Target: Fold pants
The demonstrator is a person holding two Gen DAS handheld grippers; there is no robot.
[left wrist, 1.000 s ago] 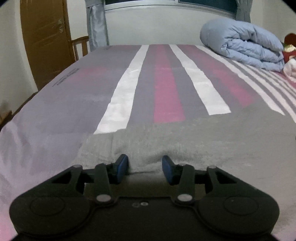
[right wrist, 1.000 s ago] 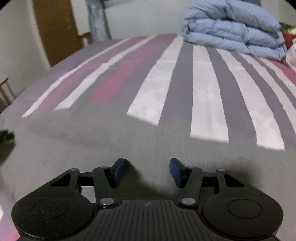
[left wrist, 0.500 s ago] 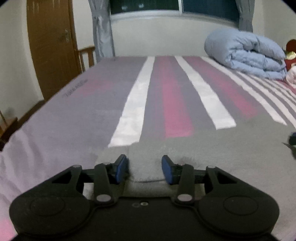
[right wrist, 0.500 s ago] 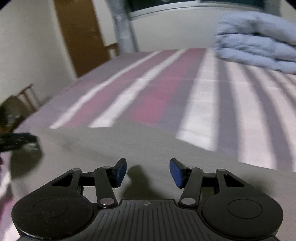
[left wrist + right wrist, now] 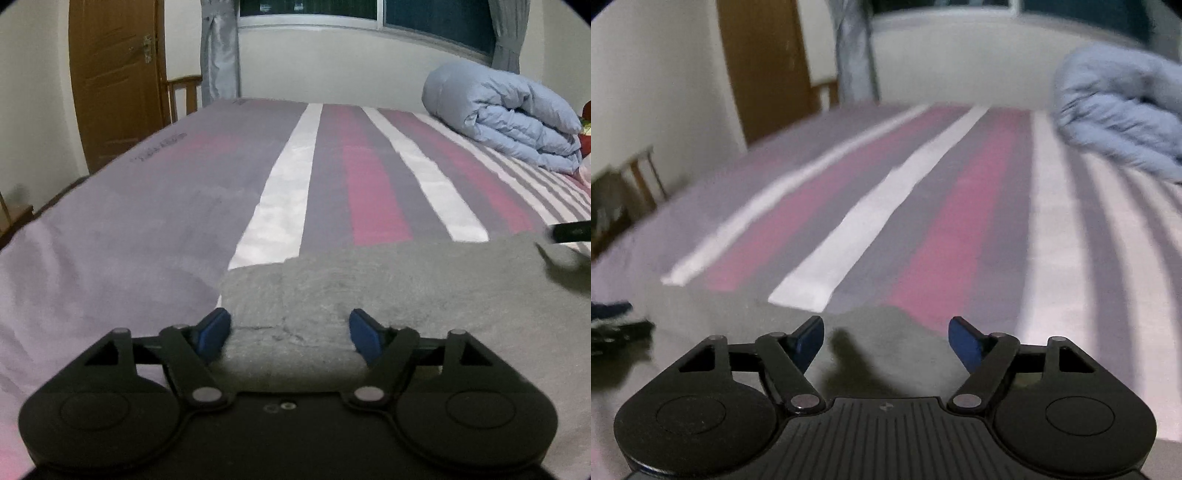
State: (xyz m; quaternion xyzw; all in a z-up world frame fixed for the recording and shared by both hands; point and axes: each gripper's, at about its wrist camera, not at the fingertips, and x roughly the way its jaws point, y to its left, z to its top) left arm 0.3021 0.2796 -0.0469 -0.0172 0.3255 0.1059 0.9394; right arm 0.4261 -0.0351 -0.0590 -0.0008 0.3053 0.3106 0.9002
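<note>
The grey pants (image 5: 406,280) lie flat on the striped bed. In the left wrist view my left gripper (image 5: 290,330) is open, its blue pads on either side of the pants' near left corner, low over the cloth. In the right wrist view my right gripper (image 5: 886,334) is open over the pants' far edge (image 5: 886,325), where the cloth rises in a small peak. The right gripper's tip shows at the right edge of the left wrist view (image 5: 570,232). The left gripper shows at the left edge of the right wrist view (image 5: 613,321).
The bed sheet (image 5: 325,177) has white, pink and grey stripes. A rolled blue duvet (image 5: 502,114) lies at the far right. A wooden door (image 5: 114,74), a chair (image 5: 184,92) and curtains stand beyond the bed's left side.
Both grippers have pulled back and risen, so more of the room shows. Both have opened wider. The right gripper has turned toward the pants' far right edge.
</note>
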